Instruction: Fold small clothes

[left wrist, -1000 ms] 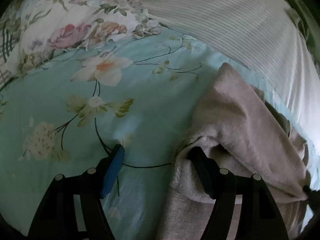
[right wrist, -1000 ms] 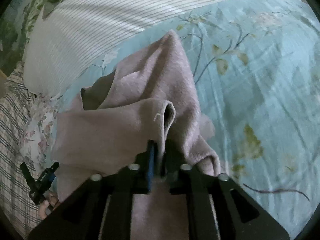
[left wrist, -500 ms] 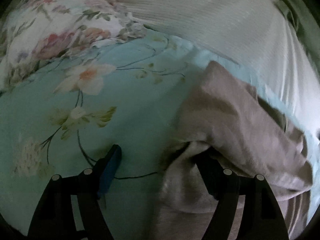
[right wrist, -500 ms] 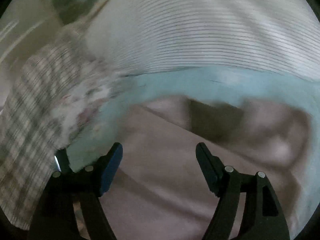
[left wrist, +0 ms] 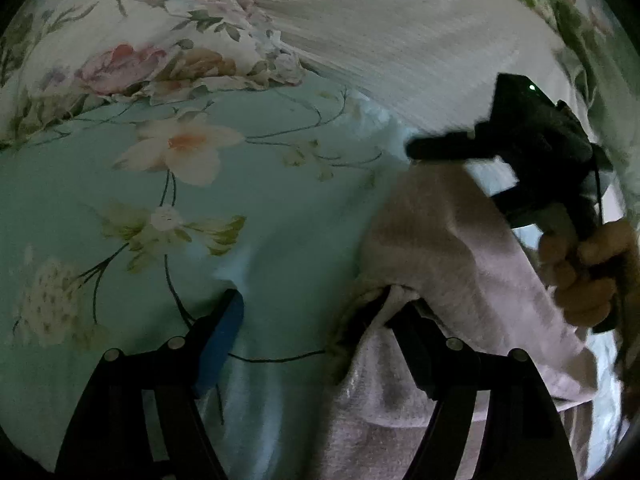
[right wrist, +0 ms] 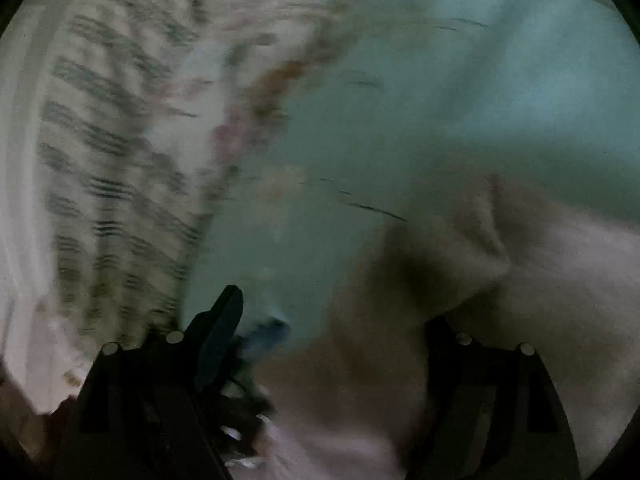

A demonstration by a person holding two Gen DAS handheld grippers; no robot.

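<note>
Two tongs stand wide with nothing pinched, the right gripper widening further, the left gripper with one finger tucked under the pinkish garment heaped on the floral sheet, so the loose fold may slump open.

Pinkish-beige fleecy garment lies crumpled on the mint floral bedsheet, to the right of the sheet's big white-and-orange flower print & just below the white striped pillow. It's roughly doubled over: upper layer slopes up to a rounded hump, its folded lip open w/ a dark gap underneath, lower layer spread flat on the sheet. In the right wrist view, v. blurred, same cloth sits bunched w/ a raised ridge & shadowed hollow.
</note>
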